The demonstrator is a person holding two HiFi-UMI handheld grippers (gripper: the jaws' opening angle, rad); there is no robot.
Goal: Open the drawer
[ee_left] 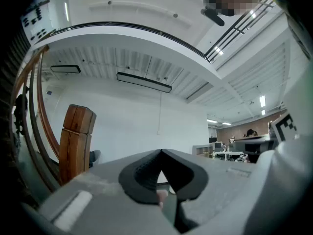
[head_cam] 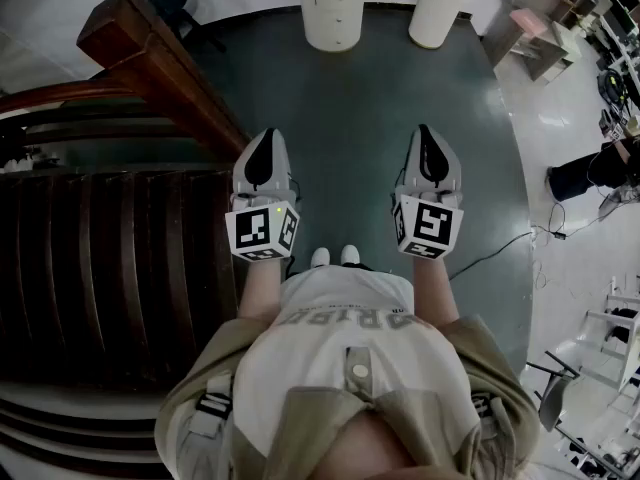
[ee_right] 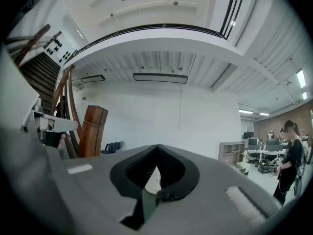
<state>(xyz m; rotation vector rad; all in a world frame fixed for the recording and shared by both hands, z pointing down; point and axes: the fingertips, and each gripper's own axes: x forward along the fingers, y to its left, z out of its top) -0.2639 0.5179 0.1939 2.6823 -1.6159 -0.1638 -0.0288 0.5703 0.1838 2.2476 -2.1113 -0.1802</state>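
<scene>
Head view — we note the wooden staircase [head_cam: 110, 258] filling the left. The left gripper [head_cam: 268, 136] is held level, jaws pressed together on nothing. The white drawer unit [head_cam: 333, 16] stands well ahead across the grey floor [head_cam: 350, 98], between the two grippers' lines and a shade closer to the left one's. Its drawer fronts are stacked vertically and face us. The right gripper [head_cam: 424, 130] is likewise closed and empty. We cannot make out any handles, and both gripper views are largely blocked by the grippers' own bodies.
</scene>
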